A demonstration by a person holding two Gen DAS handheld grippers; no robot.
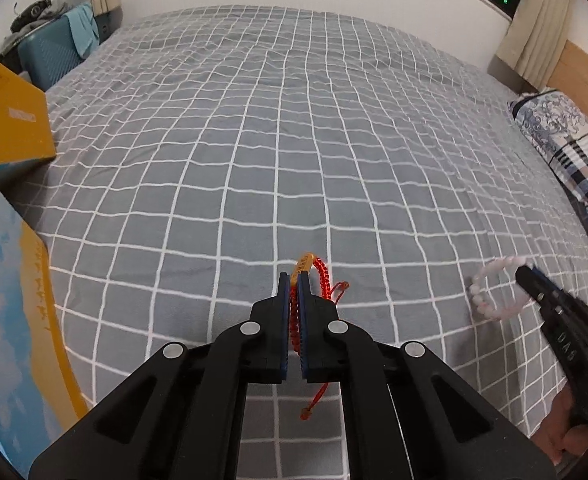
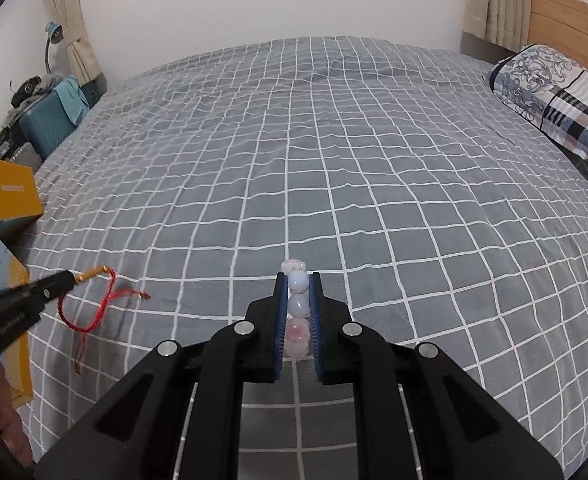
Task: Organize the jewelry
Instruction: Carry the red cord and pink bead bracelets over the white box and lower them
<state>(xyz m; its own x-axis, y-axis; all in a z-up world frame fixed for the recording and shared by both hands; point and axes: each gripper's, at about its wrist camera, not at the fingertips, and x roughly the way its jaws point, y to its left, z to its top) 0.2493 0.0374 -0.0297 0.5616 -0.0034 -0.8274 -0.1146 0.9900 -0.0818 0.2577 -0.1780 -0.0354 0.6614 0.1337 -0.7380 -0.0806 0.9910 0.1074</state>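
Note:
My left gripper (image 1: 294, 280) is shut on a red braided cord bracelet (image 1: 323, 280) with a gold tube charm, held above the grey checked bed cover; its cord ends dangle below. In the right wrist view the left gripper (image 2: 68, 278) comes in from the left, with the red bracelet (image 2: 88, 312) hanging as a loop. My right gripper (image 2: 298, 280) is shut on a pink and pale-blue bead bracelet (image 2: 297, 306). In the left wrist view the right gripper (image 1: 528, 274) comes in from the right holding the bead bracelet (image 1: 484, 296).
A yellow and blue box (image 1: 14, 320) with its lid (image 1: 14, 120) raised stands at the left bed edge, also in the right wrist view (image 2: 8, 196). A patterned pillow (image 2: 558, 96) lies at the right. A teal suitcase (image 1: 50, 56) stands beyond the bed.

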